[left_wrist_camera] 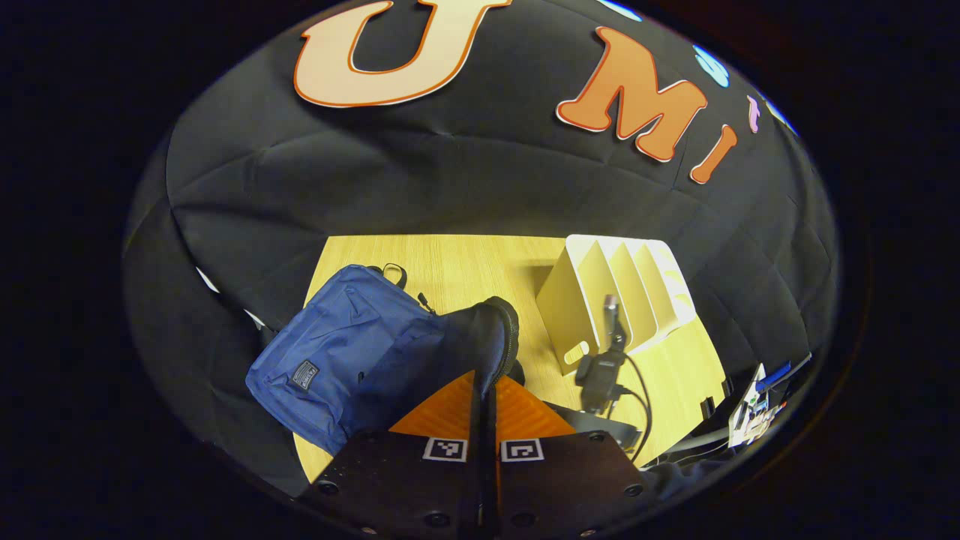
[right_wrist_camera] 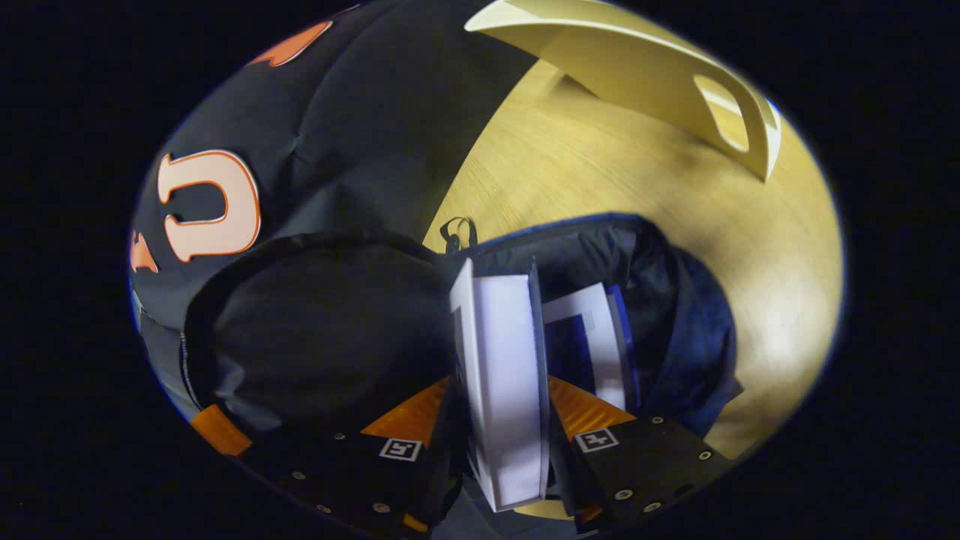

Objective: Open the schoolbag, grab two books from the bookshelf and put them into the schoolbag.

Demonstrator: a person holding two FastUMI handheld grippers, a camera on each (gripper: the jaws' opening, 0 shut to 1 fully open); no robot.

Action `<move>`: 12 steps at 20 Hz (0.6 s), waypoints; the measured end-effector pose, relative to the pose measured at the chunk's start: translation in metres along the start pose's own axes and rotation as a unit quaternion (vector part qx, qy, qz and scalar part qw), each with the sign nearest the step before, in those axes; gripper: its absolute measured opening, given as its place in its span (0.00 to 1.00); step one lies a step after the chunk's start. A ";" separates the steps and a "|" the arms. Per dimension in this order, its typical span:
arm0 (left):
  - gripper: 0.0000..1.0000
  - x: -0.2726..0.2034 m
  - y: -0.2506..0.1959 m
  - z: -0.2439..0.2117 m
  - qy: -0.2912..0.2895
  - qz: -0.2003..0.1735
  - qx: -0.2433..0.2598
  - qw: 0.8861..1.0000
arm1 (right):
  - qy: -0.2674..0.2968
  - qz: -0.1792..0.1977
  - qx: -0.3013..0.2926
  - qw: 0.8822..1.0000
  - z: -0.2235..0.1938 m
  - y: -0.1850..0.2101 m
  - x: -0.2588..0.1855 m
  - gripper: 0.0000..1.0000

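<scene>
The blue schoolbag [left_wrist_camera: 337, 360] lies on the wooden table [left_wrist_camera: 465, 262]. My left gripper [left_wrist_camera: 484, 390] is shut on its black zip-edged flap [left_wrist_camera: 499, 330] and holds it up. In the right gripper view the bag's mouth [right_wrist_camera: 697, 337] gapes under the raised flap [right_wrist_camera: 322, 330]. My right gripper [right_wrist_camera: 501, 382] is shut on a white book [right_wrist_camera: 502, 330], held edge-on at the opening. A second book [right_wrist_camera: 592, 330], white and blue, stands inside the bag. The white bookshelf [left_wrist_camera: 622, 292] sits right of the bag, and its visible slots hold nothing. The right gripper's dark body [left_wrist_camera: 600, 367] with a cable hangs in front of it.
The bookshelf's side wall with a handle slot [right_wrist_camera: 675, 82] rises beyond the bag in the right gripper view, with bare table [right_wrist_camera: 600, 172] between them. Cables and small equipment [left_wrist_camera: 757, 412] crowd the table's right edge. The bag overhangs the table's left edge.
</scene>
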State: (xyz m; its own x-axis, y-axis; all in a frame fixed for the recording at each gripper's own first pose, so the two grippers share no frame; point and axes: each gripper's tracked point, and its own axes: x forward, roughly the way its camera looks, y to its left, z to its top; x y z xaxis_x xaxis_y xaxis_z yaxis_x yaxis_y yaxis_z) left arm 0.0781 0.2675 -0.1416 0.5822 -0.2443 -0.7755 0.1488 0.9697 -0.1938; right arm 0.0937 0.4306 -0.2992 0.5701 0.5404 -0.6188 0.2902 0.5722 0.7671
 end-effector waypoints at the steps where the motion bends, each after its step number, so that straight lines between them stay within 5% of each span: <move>1: 0.02 0.000 0.001 0.001 -0.001 0.002 -0.002 1.000 | -0.002 -0.010 -0.017 1.000 0.004 -0.002 -0.009 0.68; 5: 0.02 0.003 0.000 0.000 -0.002 0.009 -0.004 1.000 | -0.004 -0.031 -0.050 0.998 0.019 -0.009 -0.039 0.86; 10: 0.02 0.005 -0.002 -0.001 -0.005 0.025 0.002 1.000 | -0.050 -0.042 -0.117 0.991 0.057 -0.011 -0.090 0.87; 12: 0.02 0.007 -0.001 -0.004 -0.006 0.036 0.002 0.999 | -0.085 -0.074 -0.161 0.980 0.082 -0.020 -0.117 0.87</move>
State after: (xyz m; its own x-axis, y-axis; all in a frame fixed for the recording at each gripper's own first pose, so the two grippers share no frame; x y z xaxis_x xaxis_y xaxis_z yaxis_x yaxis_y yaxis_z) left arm 0.0794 0.2645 -0.1491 0.6009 -0.1733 -0.7803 0.1091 0.9849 -0.1348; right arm 0.0841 0.3059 -0.2279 0.6685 0.3415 -0.6607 0.1369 0.8166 0.5607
